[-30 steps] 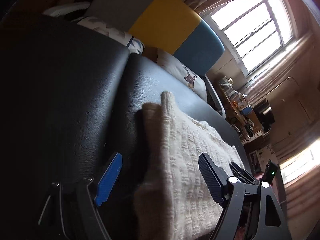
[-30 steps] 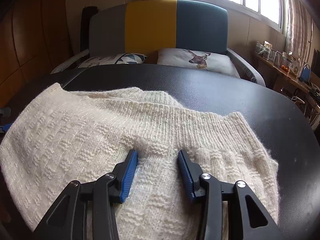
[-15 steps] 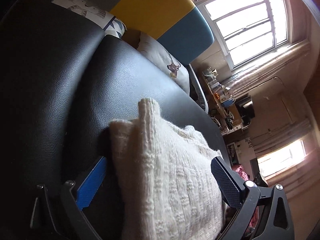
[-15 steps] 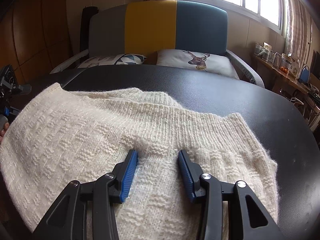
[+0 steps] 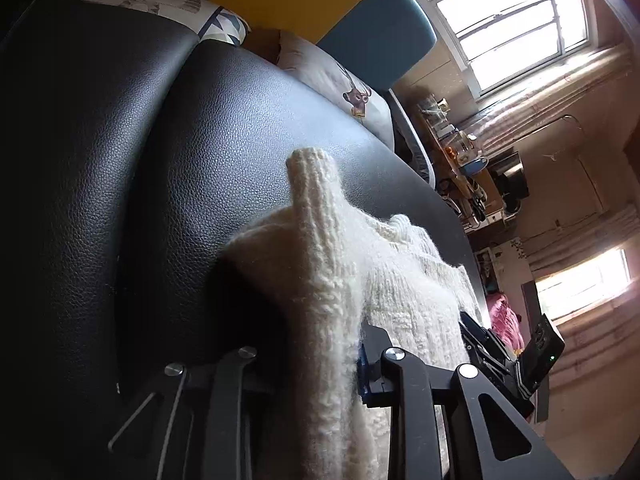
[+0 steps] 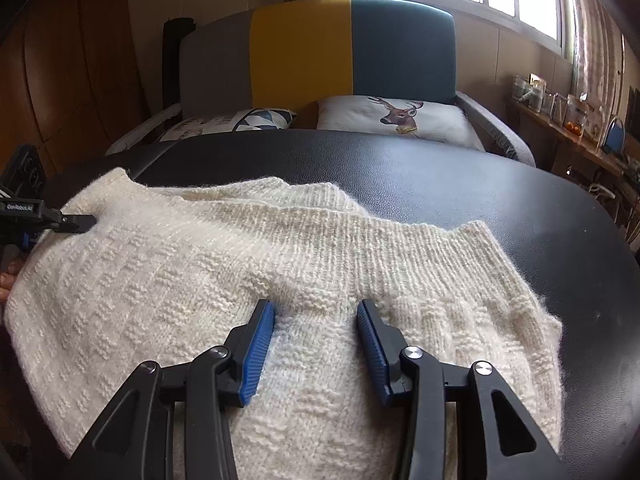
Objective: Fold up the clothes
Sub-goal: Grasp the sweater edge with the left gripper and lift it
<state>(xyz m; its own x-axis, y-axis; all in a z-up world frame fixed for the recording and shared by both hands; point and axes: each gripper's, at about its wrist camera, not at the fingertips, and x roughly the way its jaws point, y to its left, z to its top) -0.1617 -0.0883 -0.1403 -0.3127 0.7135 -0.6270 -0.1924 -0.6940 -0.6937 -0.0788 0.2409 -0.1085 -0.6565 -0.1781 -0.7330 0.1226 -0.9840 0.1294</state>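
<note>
The cream knit sweater (image 6: 248, 280) lies spread across the black leather table (image 6: 460, 184), filling the lower half of the right wrist frame. The left gripper (image 5: 320, 360) is clenched on its edge; the right gripper (image 6: 316, 344) rests released on the middle. The stretchy knit could slip from that pinch or drag the whole garment askew.

Cream knit sweater (image 6: 248, 280) spread flat on black table (image 6: 460, 184), ribbed edge facing away; its left edge bunched, pinched in my left gripper (image 5: 320, 360).
</note>
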